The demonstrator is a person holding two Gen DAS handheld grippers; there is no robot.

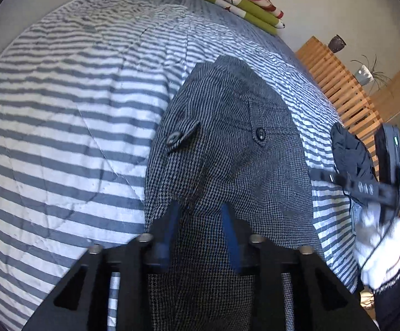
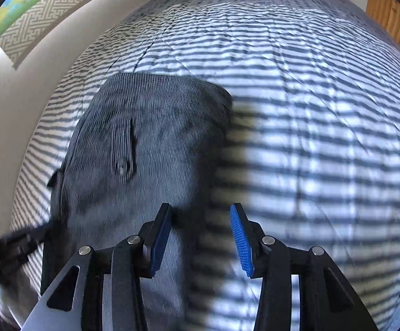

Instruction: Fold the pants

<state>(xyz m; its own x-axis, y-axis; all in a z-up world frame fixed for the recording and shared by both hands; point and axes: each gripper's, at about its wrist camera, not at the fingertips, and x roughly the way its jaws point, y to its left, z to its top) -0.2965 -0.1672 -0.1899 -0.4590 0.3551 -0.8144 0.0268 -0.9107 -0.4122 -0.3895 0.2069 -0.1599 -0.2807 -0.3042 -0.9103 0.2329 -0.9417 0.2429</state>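
Pants (image 1: 227, 151) of grey houndstooth weave lie on the striped bed (image 1: 61, 138), centre of frame, two buttoned back pockets facing up. Left tongs (image 1: 201, 218) sit spread over the cloth, gripping nothing; right tongs (image 2: 201, 220) hang released at the pants' right edge.

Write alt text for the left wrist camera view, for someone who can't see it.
Grey houndstooth pants lie on a blue-and-white striped bedspread, two buttoned back pockets facing up. The left gripper hovers open above the fabric. At right, a white-gloved hand holds the other gripper.
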